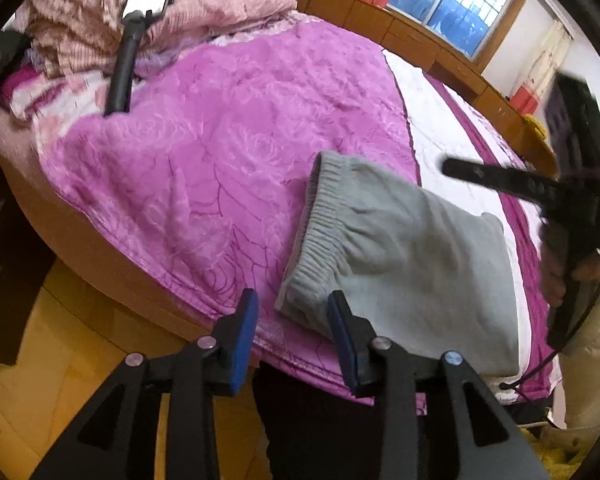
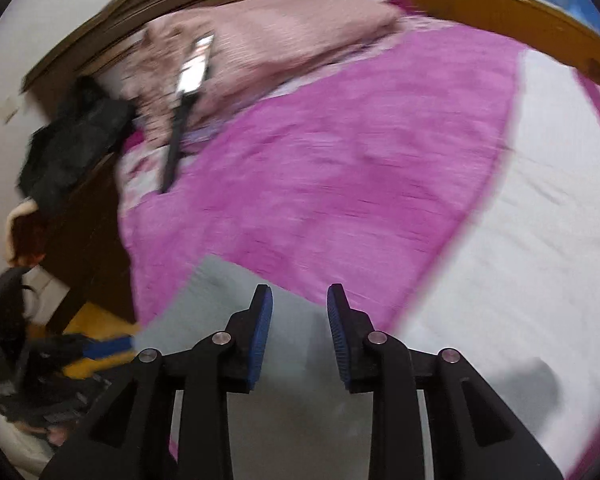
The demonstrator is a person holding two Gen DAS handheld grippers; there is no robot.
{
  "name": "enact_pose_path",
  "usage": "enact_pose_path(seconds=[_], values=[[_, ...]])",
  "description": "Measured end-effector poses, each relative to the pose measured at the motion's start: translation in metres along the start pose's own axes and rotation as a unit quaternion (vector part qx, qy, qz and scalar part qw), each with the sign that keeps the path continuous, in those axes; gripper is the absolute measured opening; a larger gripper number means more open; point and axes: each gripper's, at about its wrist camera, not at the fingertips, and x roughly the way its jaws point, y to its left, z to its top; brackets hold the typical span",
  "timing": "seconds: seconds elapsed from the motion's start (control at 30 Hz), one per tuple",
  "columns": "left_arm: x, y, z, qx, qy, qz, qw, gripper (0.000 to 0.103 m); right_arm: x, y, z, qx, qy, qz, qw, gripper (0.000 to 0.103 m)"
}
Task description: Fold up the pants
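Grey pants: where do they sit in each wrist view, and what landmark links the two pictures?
Left wrist: grey pants lower centre-right, folded on the bed.
Right wrist: grey pants bottom centre-left, behind the fingers.
Shared landmark: black stick holding a phone, upper left.

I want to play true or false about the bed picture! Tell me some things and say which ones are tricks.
1. The grey pants lie folded on the bed. True.
2. The blanket under them is green. False: it is pink-purple.
3. The left gripper is squeezing the pants. False: its jaws stand apart, nothing pinched between them.
4. A window is behind the bed. True.
5. The right gripper is open. True.
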Motion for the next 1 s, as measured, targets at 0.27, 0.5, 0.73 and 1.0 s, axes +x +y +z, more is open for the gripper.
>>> enact_pose_path(seconds=[0.27,0.5,0.73,1.0], values=[[-0.018,-0.034,0.03,0.045,-0.047,0.003,0.9979,0.036,-0.048,-0.077,-0.062,0.116,-0.01,-0.066,0.991,0.021],[0.043,-0.071,0.06,0.072,-0.041,-0.027,0.9962,0.029,-0.042,-0.1,-0.07,0.137,-0.011,-0.114,0.984,0.021],[0.088,-0.043,0.061,0.032,-0.004,-0.002,0.9995,0.014,-0.008,-0.136,-0.075,0.148,-0.004,-0.147,0.978,0.021],[0.059,-0.05,0.057,0.038,-0.001,0.007,0.9993,0.014,-0.027,-0.13,-0.076,0.169,-0.021,-0.145,0.975,0.021]])
